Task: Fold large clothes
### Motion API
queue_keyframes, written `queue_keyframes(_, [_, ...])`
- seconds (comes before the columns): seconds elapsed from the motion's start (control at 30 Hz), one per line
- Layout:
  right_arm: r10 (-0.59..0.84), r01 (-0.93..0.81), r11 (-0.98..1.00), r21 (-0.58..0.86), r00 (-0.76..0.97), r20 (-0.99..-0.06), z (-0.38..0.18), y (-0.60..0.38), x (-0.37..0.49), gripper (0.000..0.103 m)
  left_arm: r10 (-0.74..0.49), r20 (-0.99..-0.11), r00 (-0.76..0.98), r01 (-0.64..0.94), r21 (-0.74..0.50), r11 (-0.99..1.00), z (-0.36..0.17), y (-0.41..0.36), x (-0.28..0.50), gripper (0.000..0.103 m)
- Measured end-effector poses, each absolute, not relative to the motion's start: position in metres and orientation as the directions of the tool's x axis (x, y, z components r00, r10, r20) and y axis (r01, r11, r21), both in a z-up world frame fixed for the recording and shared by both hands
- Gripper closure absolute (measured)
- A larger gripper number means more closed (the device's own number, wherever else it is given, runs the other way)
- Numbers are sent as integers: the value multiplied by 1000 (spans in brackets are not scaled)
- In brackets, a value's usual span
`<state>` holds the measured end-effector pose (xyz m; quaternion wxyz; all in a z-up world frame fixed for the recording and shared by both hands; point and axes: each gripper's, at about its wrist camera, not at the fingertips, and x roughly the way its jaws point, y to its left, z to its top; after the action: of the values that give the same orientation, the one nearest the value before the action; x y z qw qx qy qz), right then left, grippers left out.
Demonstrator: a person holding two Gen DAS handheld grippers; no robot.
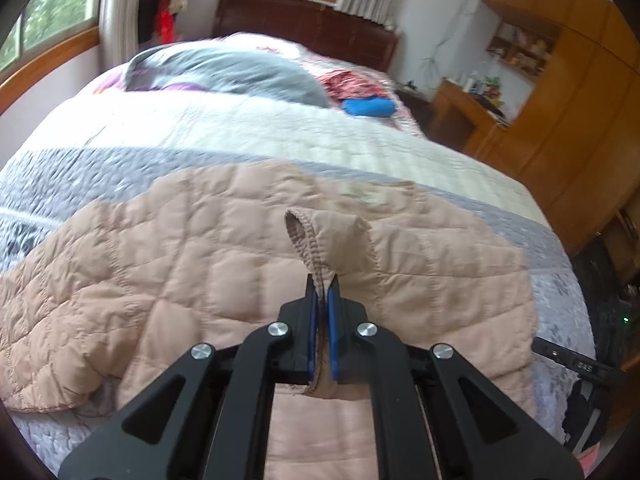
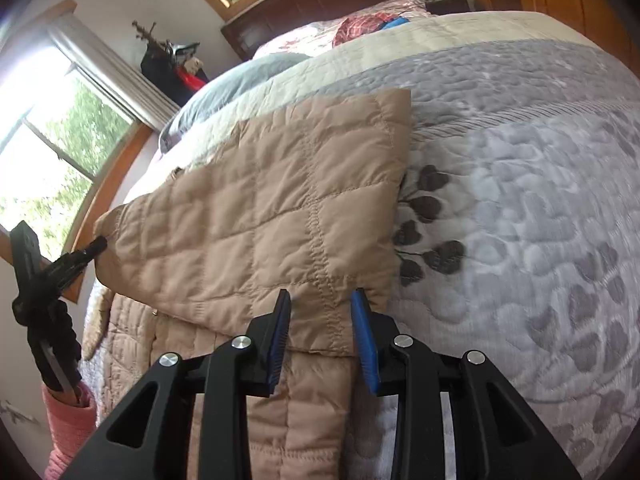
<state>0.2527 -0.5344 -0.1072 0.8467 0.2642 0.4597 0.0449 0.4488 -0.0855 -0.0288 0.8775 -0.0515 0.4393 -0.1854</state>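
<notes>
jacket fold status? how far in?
Mid-fold. Done: one quilted panel of the tan jacket already lies folded over the rest. In hand: left gripper clamps a hem edge; right gripper open around the folded edge. Left: remaining folds on the bed.

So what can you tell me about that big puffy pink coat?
The coat is a dusty-pink quilted jacket, soft and padded, stitched in squares. It lies spread on the grey patterned bedspread, partly folded over itself. The left gripper has its jaws shut on a stitched edge, lifting it into a little peak. The right gripper has its jaws open around the edge of a folded-over panel.
</notes>
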Motion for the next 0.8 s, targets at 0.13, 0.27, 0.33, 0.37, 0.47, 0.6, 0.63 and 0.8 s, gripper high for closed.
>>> queue_keyframes(0.13, [303, 157, 877, 455, 555, -775, -112, -525, 257, 79, -317, -810, 494, 230, -230, 946, -62, -76, 465, 100])
queue_keyframes(0.27, [299, 171, 877, 449, 536, -789, -120, -524, 260, 82, -300, -841, 450, 211, -226, 951, -102, -72, 475, 98])
queue_keyframes(0.33, [300, 166, 880, 446, 534, -791, -123, -525, 260, 82, -301, -830, 469, 222, -219, 950, -105, -72, 472, 97])
queue_keyframes(0.37, [297, 165, 881, 443, 534, -791, -124, -524, 261, 82, -286, -829, 480, 234, -193, 953, -104, -75, 470, 96])
queue_keyframes(0.47, [288, 170, 884, 435, 534, -795, -123, -522, 259, 81, -270, -833, 483, 228, -178, 957, -102, -76, 470, 95])
queue_keyframes(0.6, [244, 168, 906, 389, 545, -802, -101, -507, 258, 71, -295, -816, 498, 179, -237, 955, -74, -62, 462, 85])
queue_keyframes(0.63, [231, 153, 914, 376, 566, -792, -88, -503, 254, 66, -296, -801, 521, 171, -242, 955, -63, -59, 458, 83])
queue_keyframes(0.8, [254, 112, 919, 377, 562, -788, -59, -476, 269, 66, -326, -779, 536, 279, -201, 939, -29, -94, 434, 83])
